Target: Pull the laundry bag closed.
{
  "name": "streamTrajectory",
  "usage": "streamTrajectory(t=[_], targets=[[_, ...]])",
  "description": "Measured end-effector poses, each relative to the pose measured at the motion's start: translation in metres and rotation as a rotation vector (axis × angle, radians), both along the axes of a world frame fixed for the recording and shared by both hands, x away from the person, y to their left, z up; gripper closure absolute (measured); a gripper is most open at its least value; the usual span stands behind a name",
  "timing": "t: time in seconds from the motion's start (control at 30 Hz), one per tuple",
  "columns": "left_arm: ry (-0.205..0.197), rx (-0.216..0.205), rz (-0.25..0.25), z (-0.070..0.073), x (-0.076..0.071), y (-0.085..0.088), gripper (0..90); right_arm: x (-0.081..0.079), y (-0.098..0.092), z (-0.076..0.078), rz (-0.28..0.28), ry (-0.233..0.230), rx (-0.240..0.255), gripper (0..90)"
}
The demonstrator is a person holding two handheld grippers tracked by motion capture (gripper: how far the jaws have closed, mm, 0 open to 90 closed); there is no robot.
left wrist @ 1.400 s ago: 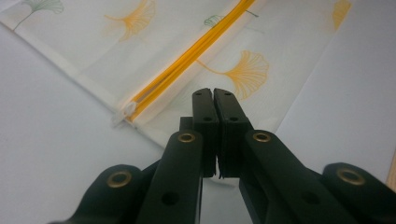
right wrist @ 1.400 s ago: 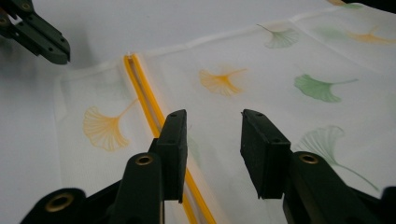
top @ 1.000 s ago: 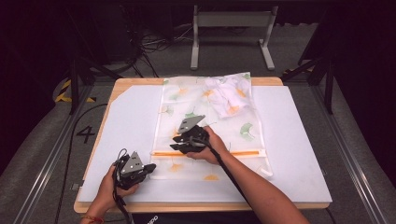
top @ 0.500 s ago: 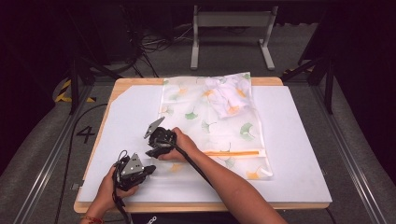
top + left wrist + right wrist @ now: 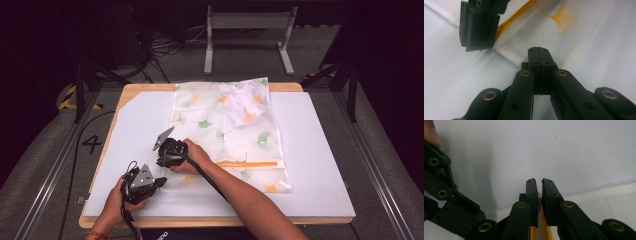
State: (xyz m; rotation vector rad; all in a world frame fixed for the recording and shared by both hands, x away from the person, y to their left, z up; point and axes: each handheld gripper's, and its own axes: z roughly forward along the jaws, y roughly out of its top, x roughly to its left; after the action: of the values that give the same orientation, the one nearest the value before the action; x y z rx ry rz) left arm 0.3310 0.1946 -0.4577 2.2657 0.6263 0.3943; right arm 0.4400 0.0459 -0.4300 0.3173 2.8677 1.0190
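Note:
A sheer mesh bag (image 5: 225, 130) printed with ginkgo leaves lies flat on the white mat, with a white garment (image 5: 242, 102) inside its far end. An orange zipper (image 5: 250, 163) runs across its near end. My left gripper (image 5: 162, 181) (image 5: 538, 48) is shut on the bag's near left corner. My right gripper (image 5: 164, 162) (image 5: 539, 181) stands at the zipper's left end (image 5: 540, 232). Its jaws have just been closing and pinch a small pale zipper pull between the pads. The right gripper's jaws also rise at the upper left of the left gripper view, beside the zipper (image 5: 516, 16).
The white mat (image 5: 310, 150) covers a wooden table (image 5: 215, 221). Bare mat lies left and right of the bag. Dark floor, cables and a metal stand (image 5: 247, 30) lie beyond the table's far edge.
My right gripper has travelled left along the zipper, from the bag's middle to its left edge. The left gripper has stayed put at the corner.

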Motion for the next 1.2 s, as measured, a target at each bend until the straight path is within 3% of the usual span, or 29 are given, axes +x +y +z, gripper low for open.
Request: streamTrajectory(t=[0.33,0.53,0.63,0.73,0.8,0.97,1.1,1.17,1.2], targets=[[0.005,-0.004,0.003,0.0,0.0,0.0,90.0,-0.002,-0.022,0.008,-0.003,0.023,0.066,87.7],[0.011,-0.014,0.005,0.0,0.001,0.001,90.0,-0.002,-0.036,0.007,-0.024,0.017,0.049,89.2],[0.012,-0.018,0.006,0.0,0.001,0.002,90.0,0.0,-0.04,0.008,-0.042,0.031,0.063,84.5],[0.014,-0.019,0.006,0.0,0.001,0.002,90.0,0.0,-0.039,0.009,-0.04,0.02,0.069,79.3],[0.012,-0.019,0.006,0.0,0.001,0.002,90.0,-0.003,-0.024,0.011,-0.023,0.002,0.062,72.0],[0.012,-0.017,0.004,0.0,0.001,0.002,90.0,-0.004,-0.006,0.006,-0.014,0.015,0.041,67.1],[0.012,-0.017,0.002,0.0,0.001,0.002,90.0,0.0,0.006,-0.002,-0.022,0.018,-0.028,68.3],[0.012,-0.017,0.002,0.0,0.001,0.002,90.0,0.001,0.006,-0.003,-0.018,0.02,-0.029,69.4],[0.012,-0.019,0.003,0.0,0.001,0.002,90.0,0.002,0.008,-0.004,-0.024,0.023,-0.034,74.2]])
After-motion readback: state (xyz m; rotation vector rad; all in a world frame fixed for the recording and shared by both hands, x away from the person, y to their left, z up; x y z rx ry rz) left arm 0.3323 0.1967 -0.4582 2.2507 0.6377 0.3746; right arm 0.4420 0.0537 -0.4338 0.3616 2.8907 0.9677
